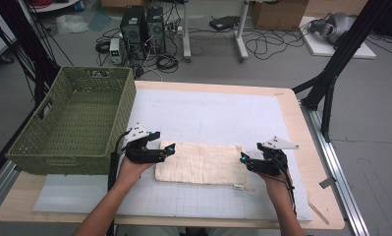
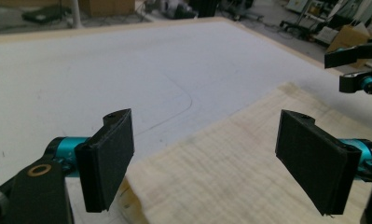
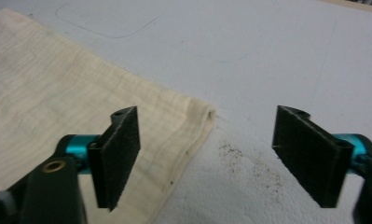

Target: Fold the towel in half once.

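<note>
Cream cloth (image 1: 199, 163) is lying flat near the worktop's (image 1: 287, 105) front edge; left tongs (image 1: 170, 148) and right tongs (image 1: 243, 158) are flanking its ends, both gaping wide, gripping nothing.

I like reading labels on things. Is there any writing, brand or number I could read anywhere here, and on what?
No text is readable.
The cloth has a small white tag at its near right corner: too small to read.
The cardboard box on the floor: no legible print.

Wooden table (image 1: 301, 128) bears a white mat (image 1: 223, 113), cream cloth (image 1: 201, 163) and green basket (image 1: 75, 123)
</note>
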Motion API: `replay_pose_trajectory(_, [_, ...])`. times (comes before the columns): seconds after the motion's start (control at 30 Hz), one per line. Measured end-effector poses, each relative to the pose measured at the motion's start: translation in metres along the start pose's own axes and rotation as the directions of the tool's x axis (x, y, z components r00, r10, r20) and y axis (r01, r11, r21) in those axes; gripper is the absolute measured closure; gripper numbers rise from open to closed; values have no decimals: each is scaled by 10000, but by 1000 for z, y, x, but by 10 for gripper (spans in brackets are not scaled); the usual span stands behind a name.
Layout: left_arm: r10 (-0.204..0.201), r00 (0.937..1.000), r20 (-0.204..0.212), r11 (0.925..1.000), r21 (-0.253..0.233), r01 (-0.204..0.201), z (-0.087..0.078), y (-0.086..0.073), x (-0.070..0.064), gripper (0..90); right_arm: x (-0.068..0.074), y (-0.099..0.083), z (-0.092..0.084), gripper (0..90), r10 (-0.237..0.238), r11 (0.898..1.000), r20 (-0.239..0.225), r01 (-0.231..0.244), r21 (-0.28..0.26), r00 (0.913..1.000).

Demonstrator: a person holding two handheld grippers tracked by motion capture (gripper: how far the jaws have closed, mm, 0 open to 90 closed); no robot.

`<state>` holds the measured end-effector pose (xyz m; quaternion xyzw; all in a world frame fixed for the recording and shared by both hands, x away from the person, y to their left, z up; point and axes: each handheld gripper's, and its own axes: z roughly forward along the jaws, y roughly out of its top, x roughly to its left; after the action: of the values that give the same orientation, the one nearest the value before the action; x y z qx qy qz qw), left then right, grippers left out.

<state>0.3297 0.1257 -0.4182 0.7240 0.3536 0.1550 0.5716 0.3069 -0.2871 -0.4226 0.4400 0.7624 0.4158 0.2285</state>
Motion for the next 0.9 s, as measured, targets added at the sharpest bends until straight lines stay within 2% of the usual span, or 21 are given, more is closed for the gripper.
replay_pose_trajectory(0.1, [184,9997,145,9995,-277,-180,-5,1,-5,199,6,0,-7,176,-340,9993,-40,340,-170,9994])
replay_pose_trajectory(0.17, [294,9993,251,9990,-357,-285,-8,-1,-8,199,11,1,-14,127,-910,9951,122,914,-383,9958])
replay_pose_trajectory(0.2, [410,9989,234,9985,-363,-402,-9,-3,-10,200,14,1,-19,120,-1347,9899,149,1352,-425,9908])
replay_pose_trajectory(0.27, [410,9990,204,9983,-432,-401,-11,-5,-11,204,18,-1,-25,116,-1616,9860,-68,1611,-417,9868])
replay_pose_trajectory(0.33, [419,9990,135,9982,-444,-413,-12,-6,-12,204,21,-6,-31,109,-1736,9838,40,1736,-451,9848])
replay_pose_trajectory(0.47, [616,9980,160,9968,-514,-607,-16,-7,-16,214,18,-18,-43,101,-1494,9872,-133,1484,-582,9887])
replay_pose_trajectory(0.5, [680,9976,159,9963,-538,-671,-17,-8,-16,216,17,-20,-45,101,-1297,9896,-172,1283,-647,9914])
replay_pose_trajectory(0.6, [697,9975,119,9964,-484,-690,-17,-9,-15,217,14,-22,-46,101,-798,9942,-259,777,-739,9965])
replay_pose_trajectory(0.73, [596,9981,152,9969,-523,-587,-17,-8,-12,222,14,-23,-43,101,-428,9968,-399,399,-699,9983])
replay_pose_trajectory(0.9, [543,9982,239,9973,-500,-531,-16,-9,-11,222,17,-22,-40,101,-564,9965,-315,543,-643,9979])
